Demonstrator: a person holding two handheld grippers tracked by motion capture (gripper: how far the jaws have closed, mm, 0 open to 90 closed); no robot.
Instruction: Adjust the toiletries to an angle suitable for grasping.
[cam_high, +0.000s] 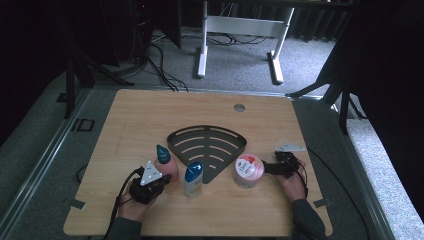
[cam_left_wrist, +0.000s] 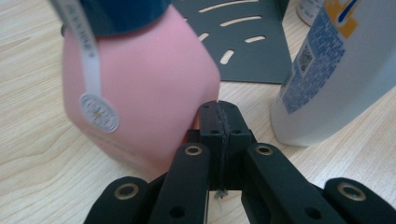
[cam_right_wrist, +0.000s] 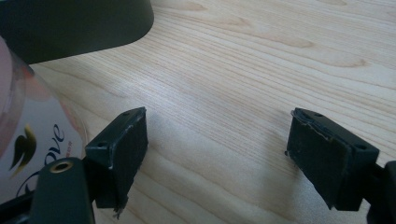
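High view: left hand-held gripper, jaws shut empty, seemingly touches pink bottle; right hand-held gripper gapes wide.

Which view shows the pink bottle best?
The left gripper view: the pink bottle is close, its body and label strip clear. The high view shows it small, beside the left gripper.

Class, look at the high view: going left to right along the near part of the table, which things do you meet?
Left gripper → pink bottle → white bottle → jar → right gripper.
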